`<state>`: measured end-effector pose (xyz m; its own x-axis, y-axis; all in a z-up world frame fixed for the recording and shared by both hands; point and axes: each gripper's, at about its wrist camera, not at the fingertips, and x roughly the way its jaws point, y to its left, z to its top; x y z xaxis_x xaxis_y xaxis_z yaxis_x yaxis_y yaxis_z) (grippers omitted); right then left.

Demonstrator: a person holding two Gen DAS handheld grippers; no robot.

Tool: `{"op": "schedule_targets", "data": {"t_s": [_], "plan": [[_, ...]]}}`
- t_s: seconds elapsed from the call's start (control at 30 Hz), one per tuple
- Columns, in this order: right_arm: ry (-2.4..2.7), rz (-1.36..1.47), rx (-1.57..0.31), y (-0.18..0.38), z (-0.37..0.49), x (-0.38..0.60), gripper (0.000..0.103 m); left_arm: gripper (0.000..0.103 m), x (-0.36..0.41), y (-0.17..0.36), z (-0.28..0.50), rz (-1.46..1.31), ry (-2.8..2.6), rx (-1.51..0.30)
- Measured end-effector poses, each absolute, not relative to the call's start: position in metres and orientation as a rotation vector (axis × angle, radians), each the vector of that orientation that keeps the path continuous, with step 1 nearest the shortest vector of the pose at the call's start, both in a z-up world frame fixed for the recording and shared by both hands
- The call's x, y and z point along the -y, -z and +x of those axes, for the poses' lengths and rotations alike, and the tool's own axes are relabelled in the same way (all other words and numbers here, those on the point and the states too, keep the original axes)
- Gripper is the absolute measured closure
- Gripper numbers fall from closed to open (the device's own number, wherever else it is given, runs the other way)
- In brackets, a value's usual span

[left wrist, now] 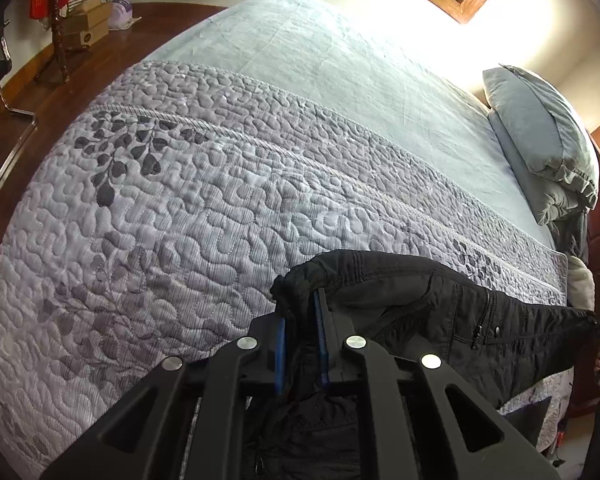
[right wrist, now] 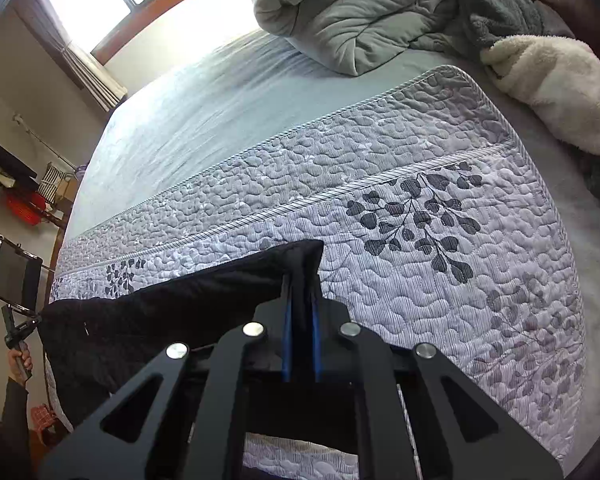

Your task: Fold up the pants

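Pants [left wrist: 440, 312]: black, hanging stretched between both grippers above the quilted bedspread [left wrist: 180, 200], near its front edge.
Left wrist view: left gripper [left wrist: 302, 320] is pinching a bunched corner of the waist end, blue pads [left wrist: 281, 344] squeezing cloth; a zip pocket is showing.
Right wrist view: right gripper [right wrist: 301, 292] is clamping the other corner, tilting forward over the bed.
Progress: judging by this, folding is only beginning; no fold is lying flat yet.

The quilt [right wrist: 440, 280] ahead of both grippers lies flat and bare; bunched bedding [right wrist: 360, 12] and a pillow [left wrist: 540, 132] crowd the head end.
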<state>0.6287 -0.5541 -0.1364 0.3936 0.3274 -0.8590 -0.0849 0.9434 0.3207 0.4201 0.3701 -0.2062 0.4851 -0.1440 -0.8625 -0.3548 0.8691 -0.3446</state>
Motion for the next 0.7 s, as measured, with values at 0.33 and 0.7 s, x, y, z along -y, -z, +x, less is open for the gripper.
{"op": "schedule_targets", "data": {"t_s": [0.33,0.7], "plan": [[-0.233,0.263,-1.048,0.104,0.544,0.578,0.097,0.091,-0.359,0.152,0.370,-0.532,-0.088,-0.961],[-0.182,0.295,-0.952,0.109,0.439,0.602,0.097,0.091,-0.349,0.125,0.288,-0.552,-0.058,-0.856]]}}
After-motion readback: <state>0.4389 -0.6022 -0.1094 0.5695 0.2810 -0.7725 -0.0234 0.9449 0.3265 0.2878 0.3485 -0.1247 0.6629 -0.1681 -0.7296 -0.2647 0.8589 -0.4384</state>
